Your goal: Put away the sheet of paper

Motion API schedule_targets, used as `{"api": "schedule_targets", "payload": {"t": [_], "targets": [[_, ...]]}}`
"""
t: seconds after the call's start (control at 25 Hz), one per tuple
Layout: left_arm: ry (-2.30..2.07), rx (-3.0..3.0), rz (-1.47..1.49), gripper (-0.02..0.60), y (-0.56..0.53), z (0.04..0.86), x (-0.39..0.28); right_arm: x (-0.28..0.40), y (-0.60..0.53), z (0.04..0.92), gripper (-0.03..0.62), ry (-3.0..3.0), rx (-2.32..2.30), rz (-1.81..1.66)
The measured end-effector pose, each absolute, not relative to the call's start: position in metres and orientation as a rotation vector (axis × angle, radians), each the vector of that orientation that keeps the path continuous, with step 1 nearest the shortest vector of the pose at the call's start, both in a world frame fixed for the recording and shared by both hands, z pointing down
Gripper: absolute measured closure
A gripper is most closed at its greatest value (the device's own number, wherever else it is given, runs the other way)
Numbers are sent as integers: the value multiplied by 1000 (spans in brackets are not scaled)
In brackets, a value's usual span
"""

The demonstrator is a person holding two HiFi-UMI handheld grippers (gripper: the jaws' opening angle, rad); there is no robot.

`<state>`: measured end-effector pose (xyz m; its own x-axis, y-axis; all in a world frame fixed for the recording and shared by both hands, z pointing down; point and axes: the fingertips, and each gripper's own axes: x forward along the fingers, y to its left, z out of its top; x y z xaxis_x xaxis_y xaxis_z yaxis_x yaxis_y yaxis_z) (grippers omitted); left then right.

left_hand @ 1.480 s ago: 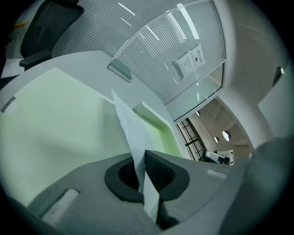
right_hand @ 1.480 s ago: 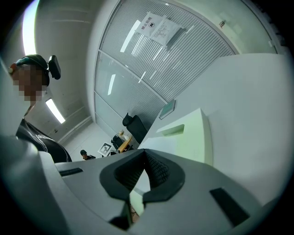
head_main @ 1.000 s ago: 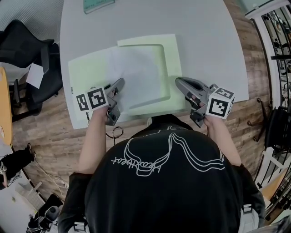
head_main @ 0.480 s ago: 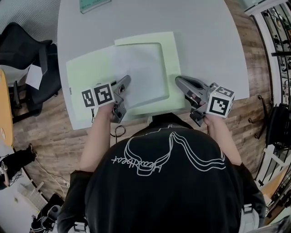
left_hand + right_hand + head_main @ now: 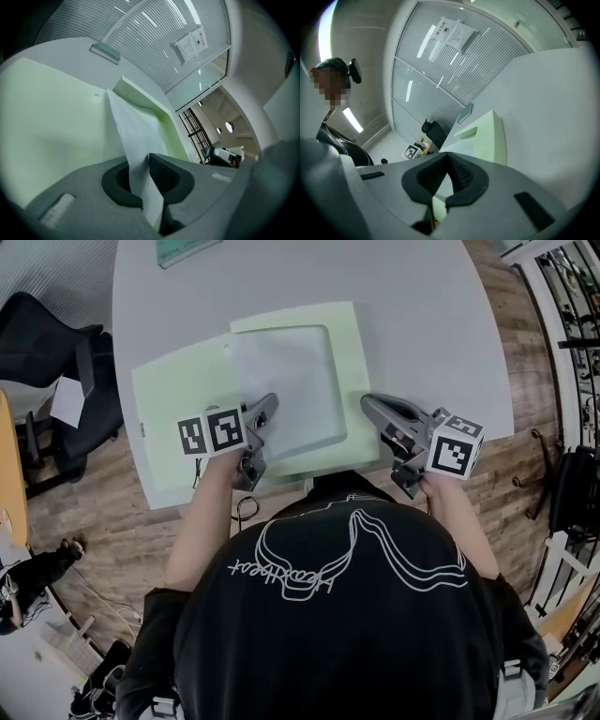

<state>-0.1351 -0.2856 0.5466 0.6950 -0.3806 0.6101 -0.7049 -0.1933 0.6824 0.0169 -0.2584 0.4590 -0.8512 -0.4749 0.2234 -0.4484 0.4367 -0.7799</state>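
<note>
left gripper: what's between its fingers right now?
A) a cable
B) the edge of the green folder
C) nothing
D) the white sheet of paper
D: in the left gripper view the white sheet of paper runs up from between the fingers of the left gripper, whose jaws are just starting to open.

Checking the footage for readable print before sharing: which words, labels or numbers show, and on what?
Black T-shirt: white cursive print, upside down, not legible.
White notice on the ribbed glass wall: too small to read.
Pale green plastic folder: tiny mark, unreadable.
White marker cubes: black-and-white square patterns, no words.
</note>
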Motion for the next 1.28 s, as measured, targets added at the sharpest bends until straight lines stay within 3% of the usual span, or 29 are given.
{"api": "schedule_targets", "payload": {"t": [0.24, 0.6, 0.72, 0.96, 1.28], "targets": [[-846, 1831, 434, 503, -284, 551, -125, 16, -257, 460, 586, 2630, -850, -1420], [-1013, 1889, 546, 300, -290, 549, -131, 17, -256, 458, 586, 2619, -848, -1420], [-1052, 1917, 588, 263, -291, 548, -134, 16, -256, 457, 586, 2620, -839, -1416], [-1117, 1929, 677, 244, -291, 546, -144, 18, -251, 455, 586, 2621, -834, -1408], [-1149, 1930, 576, 245, -283, 527, -151, 26, -236, 449, 585, 2624, -820, -1379]]}}
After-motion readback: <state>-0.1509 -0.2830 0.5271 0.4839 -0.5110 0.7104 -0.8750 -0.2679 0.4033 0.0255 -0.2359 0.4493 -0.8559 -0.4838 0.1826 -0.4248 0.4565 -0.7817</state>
